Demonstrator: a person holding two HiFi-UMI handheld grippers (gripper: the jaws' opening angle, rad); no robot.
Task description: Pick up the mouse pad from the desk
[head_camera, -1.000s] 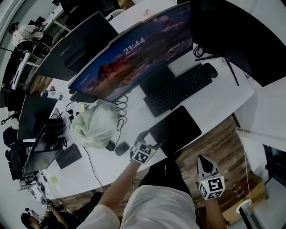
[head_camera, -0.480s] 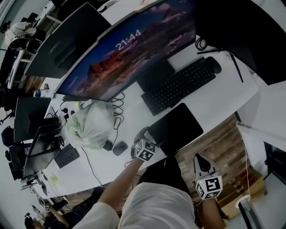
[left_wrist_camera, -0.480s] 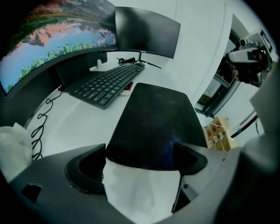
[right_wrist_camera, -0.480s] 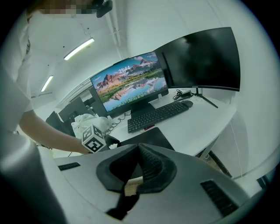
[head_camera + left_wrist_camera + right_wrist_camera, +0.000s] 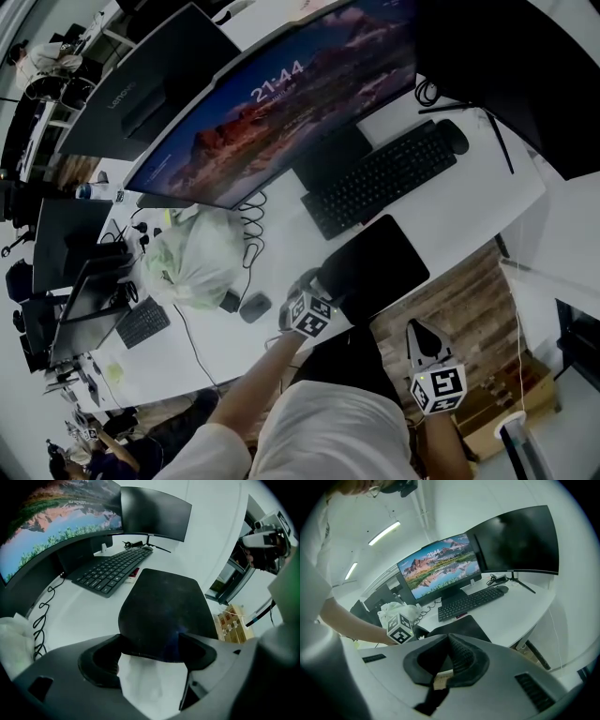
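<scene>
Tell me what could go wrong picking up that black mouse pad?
The left gripper has only the near end of the thin mouse pad between its open jaws, so the pad might slip out. If the gripper pushes forward, the pad could slide into the keyboard just behind it.

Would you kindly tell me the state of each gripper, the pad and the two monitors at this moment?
Left gripper: open, the pad's near edge between its fingers.
Right gripper: shut, empty, held clear of the desk.
Pad: lying on the desk.
Centre monitor: on, showing 21:44.
Right monitor: dark.
</scene>
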